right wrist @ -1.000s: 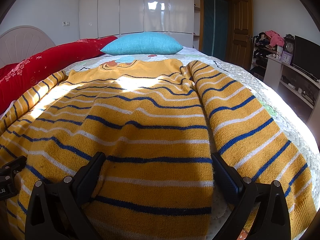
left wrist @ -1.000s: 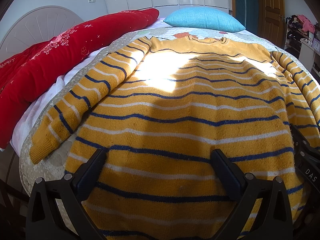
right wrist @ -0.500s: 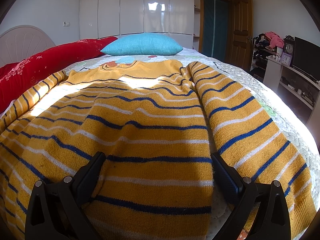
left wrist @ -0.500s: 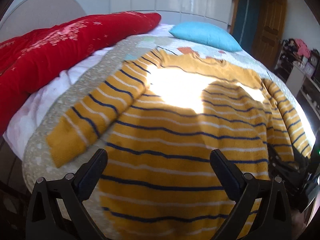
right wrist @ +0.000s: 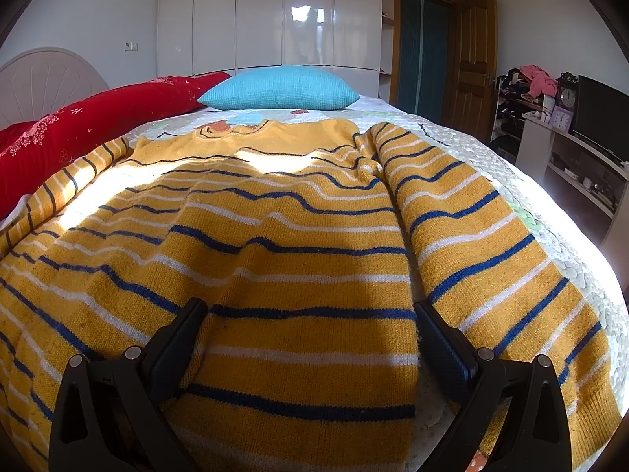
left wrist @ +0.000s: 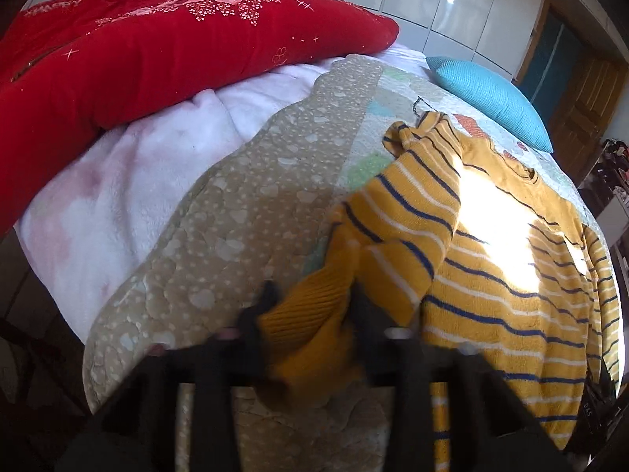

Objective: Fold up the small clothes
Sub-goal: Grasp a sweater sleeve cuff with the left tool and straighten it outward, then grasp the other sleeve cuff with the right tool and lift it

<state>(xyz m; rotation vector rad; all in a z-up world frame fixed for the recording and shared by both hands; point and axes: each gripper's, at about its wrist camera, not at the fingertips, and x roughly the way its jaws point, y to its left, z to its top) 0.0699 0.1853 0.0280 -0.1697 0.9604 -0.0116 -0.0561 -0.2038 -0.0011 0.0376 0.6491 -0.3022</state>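
At lower centre of the left view, the left gripper (left wrist: 312,306) clamps the sweater's cuff (left wrist: 310,326); the sweater (right wrist: 275,244) body spreads rightward across the bed (left wrist: 243,212), right gripper (right wrist: 310,324) fingers apart over its hem.

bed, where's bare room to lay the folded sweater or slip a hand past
Bare quilt lies between the sweater's left sleeve and the white blanket. Another strip runs along the right sleeve to the bed's edge, and a narrow band sits before the blue pillow. The sweater crowds the middle.
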